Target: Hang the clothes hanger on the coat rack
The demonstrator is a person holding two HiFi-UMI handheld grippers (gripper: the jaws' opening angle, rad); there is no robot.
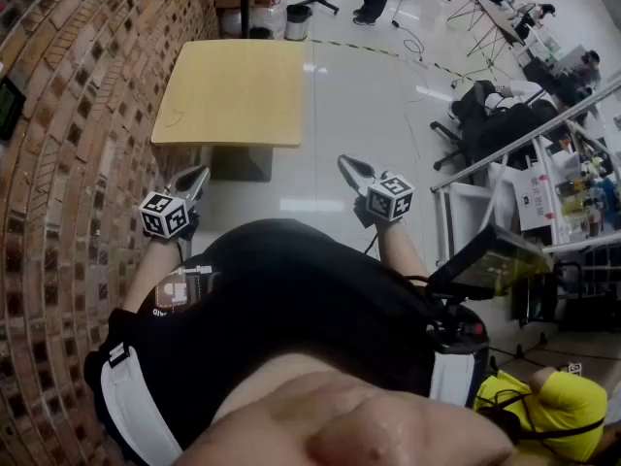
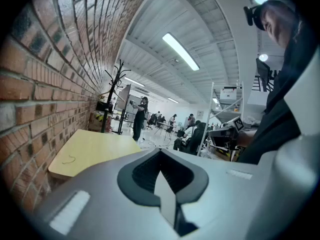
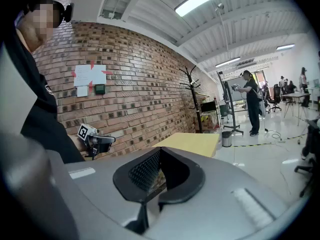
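A brick wall (image 1: 58, 163) runs down the left of a busy workshop. The left gripper (image 1: 198, 176) is closed and empty, facing a yellow table (image 1: 233, 90) with the coat rack (image 3: 192, 101) far beyond it. The right gripper (image 1: 348, 167) is likewise closed on nothing. No clothes hanger is in sight. One would likely be light and rigid, best pinched at its lower bar.

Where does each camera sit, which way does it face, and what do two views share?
Head view: on the head, steeply down at table; torso, left gripper, right gripper show.
Left gripper view: over its shut jaws toward coat rack; torso at right.
Right gripper view: over its shut jaws toward brick wall; left gripper shows.
Shared: gripper views show table, coat rack.
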